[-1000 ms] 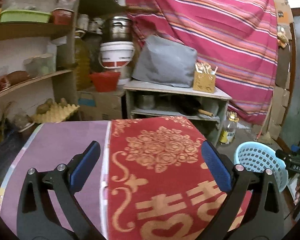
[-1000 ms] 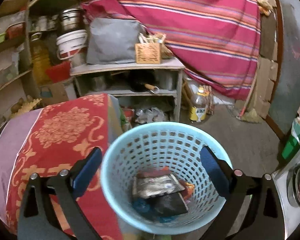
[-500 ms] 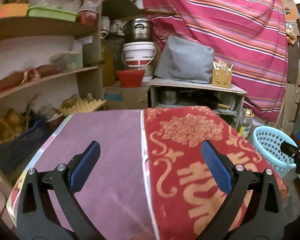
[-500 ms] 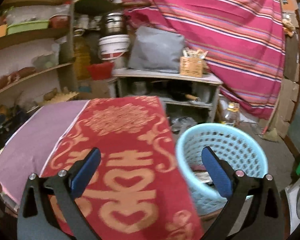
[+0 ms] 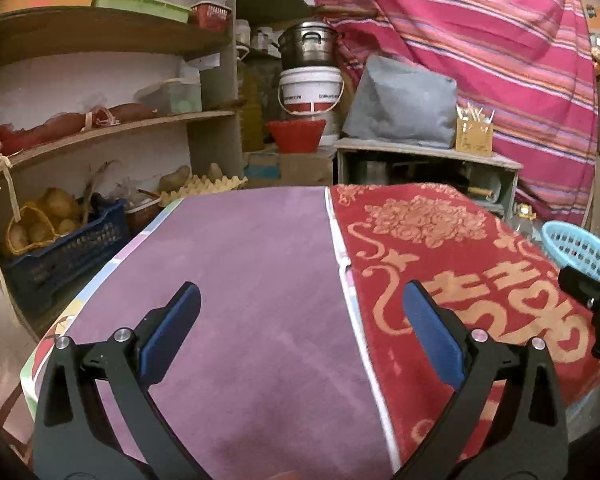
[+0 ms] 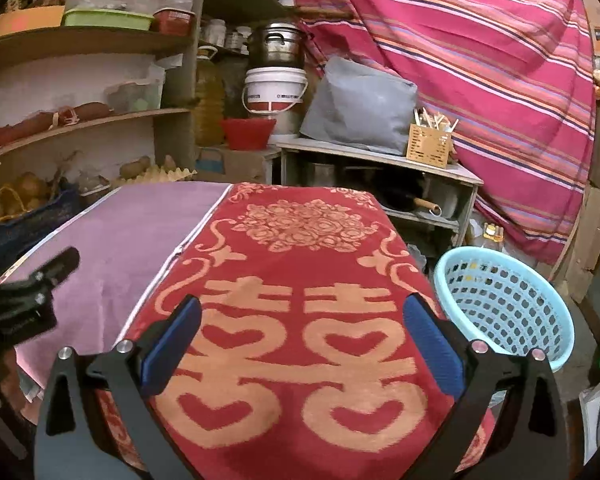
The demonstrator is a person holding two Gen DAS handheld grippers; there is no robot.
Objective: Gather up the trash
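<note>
Judging by the bare purple and red patterned tablecloths [image 6: 300, 280] beneath both spread, empty claws, left [image 5: 300, 334] and right [image 6: 302, 334], collection appears finished, the pale blue perforated plastic basket [image 6: 512, 304] standing right of the right claw.

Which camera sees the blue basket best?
The right wrist view. There the basket shows almost whole beside the table, rim and holey wall. The left wrist view catches only a sliver of it at the right edge, partly behind the right gripper.
</note>
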